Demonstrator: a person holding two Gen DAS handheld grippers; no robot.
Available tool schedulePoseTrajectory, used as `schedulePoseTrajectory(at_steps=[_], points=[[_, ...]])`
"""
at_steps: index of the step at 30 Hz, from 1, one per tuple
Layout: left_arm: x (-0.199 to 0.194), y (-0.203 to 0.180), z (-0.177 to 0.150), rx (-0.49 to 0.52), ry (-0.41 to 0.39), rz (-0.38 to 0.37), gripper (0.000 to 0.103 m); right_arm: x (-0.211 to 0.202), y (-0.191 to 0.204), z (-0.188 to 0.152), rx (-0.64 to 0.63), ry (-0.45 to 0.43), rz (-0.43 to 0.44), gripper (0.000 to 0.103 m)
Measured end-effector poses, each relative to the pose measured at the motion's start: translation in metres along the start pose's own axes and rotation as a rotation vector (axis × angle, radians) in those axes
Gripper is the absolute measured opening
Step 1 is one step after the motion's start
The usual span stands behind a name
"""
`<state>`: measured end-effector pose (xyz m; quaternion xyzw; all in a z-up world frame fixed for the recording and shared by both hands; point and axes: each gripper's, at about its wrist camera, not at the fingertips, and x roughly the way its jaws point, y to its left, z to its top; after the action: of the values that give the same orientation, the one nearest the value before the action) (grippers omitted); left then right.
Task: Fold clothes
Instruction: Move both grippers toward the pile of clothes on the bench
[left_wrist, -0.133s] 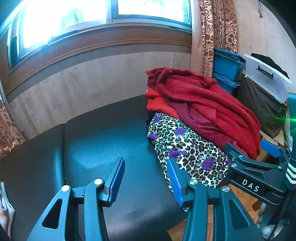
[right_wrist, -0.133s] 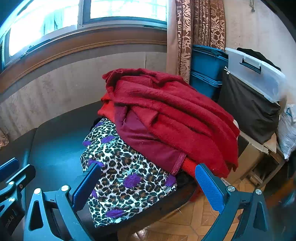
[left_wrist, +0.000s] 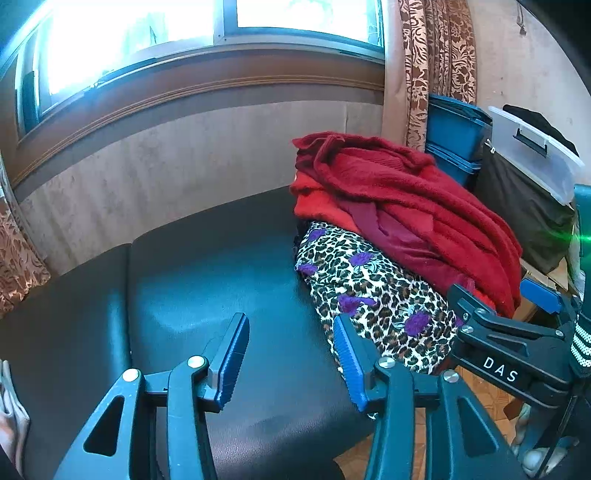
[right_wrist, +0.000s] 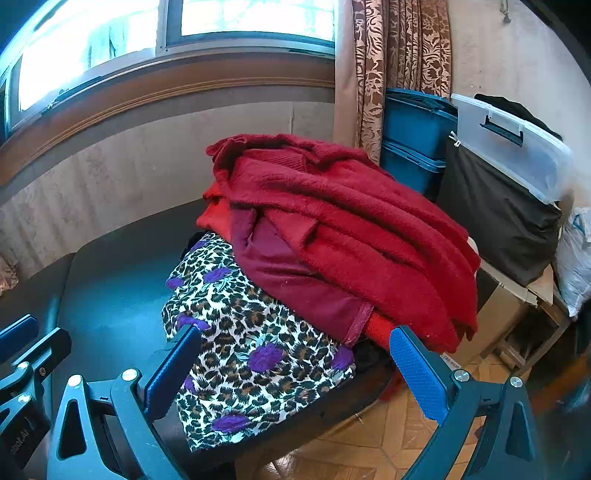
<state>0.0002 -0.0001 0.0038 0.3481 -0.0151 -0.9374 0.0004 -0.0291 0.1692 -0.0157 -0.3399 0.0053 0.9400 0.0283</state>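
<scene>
A heap of clothes lies on the right end of a dark padded bench (left_wrist: 207, 280). A fuzzy red garment (left_wrist: 424, 206) (right_wrist: 354, 221) lies on top, over a maroon piece (right_wrist: 295, 280) and a leopard-print cloth with purple flowers (left_wrist: 380, 299) (right_wrist: 251, 332). My left gripper (left_wrist: 291, 332) is open and empty above the bare bench, left of the heap. My right gripper (right_wrist: 295, 347) is open wide and empty, just in front of the heap; it also shows in the left wrist view (left_wrist: 506, 332).
A wall and window run behind the bench. Blue bins (right_wrist: 413, 140), a clear lidded box (right_wrist: 513, 144) on a dark bag and a cardboard box (right_wrist: 498, 314) stand to the right. Wooden floor (right_wrist: 373, 435) lies below the bench edge. Pale cloth (left_wrist: 9, 410) is at far left.
</scene>
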Motion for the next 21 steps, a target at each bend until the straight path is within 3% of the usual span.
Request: schedulePoseTrajectory(at_steps=[14, 21], points=[[0.011, 0.006, -0.013, -0.014, 0.045, 0.027, 0.049, 0.006, 0.005, -0.007, -0.005, 0.013, 0.014, 0.103], [0.029, 0.019, -0.037, 0.005, 0.090, 0.067, 0.054, 0.006, 0.007, -0.012, -0.024, -0.015, 0.112, 0.102]])
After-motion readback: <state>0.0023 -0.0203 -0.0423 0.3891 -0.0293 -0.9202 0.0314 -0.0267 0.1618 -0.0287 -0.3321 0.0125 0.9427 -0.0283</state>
